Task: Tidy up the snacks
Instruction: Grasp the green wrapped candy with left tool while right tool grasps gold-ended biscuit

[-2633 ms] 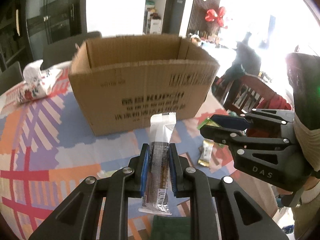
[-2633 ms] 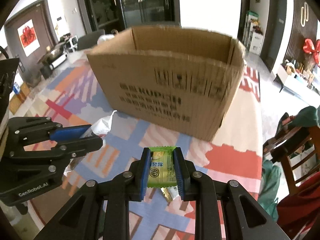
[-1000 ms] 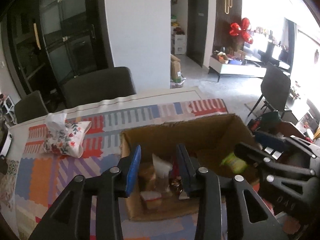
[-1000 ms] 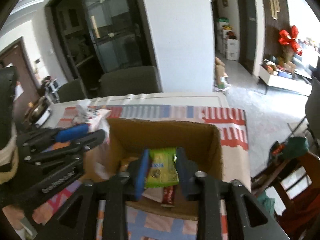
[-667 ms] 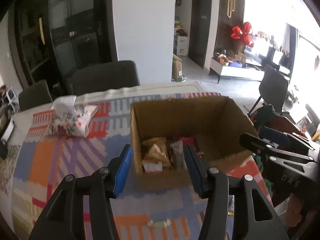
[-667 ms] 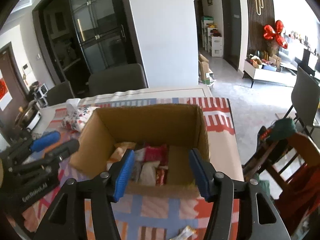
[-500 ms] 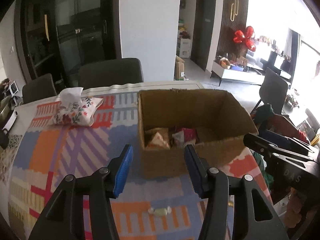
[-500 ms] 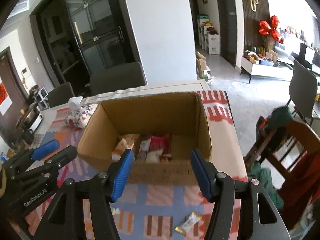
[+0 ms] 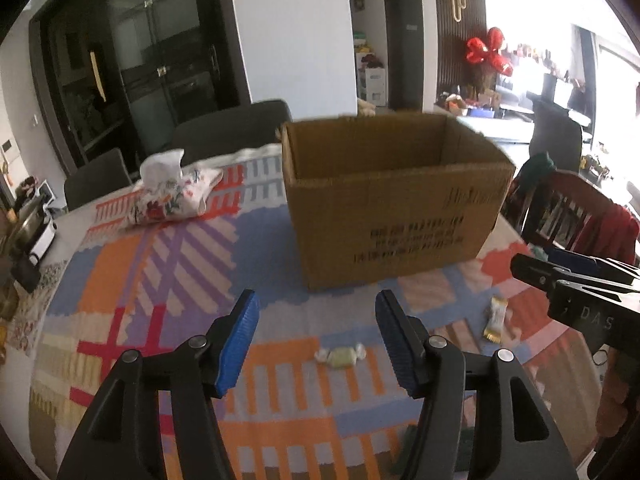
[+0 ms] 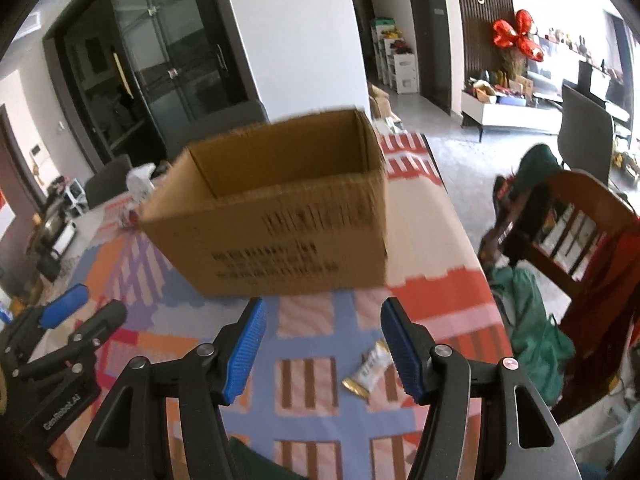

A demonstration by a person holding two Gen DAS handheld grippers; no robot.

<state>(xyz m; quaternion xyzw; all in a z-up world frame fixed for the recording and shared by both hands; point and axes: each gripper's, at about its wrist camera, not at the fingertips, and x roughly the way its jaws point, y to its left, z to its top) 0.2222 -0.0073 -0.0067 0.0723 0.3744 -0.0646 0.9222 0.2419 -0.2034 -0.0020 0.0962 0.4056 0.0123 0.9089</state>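
Left wrist view: the left gripper (image 9: 316, 334) has its blue pads spread apart with nothing between them; its jaws have just been opening. Below the gap, on the patterned cloth (image 9: 160, 264), lies a pale green candy (image 9: 340, 357), nearer the right pad. A gold-ended bar (image 9: 495, 319) lies further right, close to the right gripper (image 9: 560, 268), which enters from the right edge. The box (image 9: 392, 200) stands open-topped behind them; its inside is hidden from here. A floral tissue pack (image 9: 172, 192) sits left of the box.

Right wrist view: the right gripper (image 10: 322, 350) also stands apart and empty, jaws just opened. The bar (image 10: 367, 374) lies on the cloth (image 10: 304, 384) just inside the right pad. The box (image 10: 276, 212) stands beyond, and the left gripper (image 10: 84, 312) shows at the left edge, its pads apart
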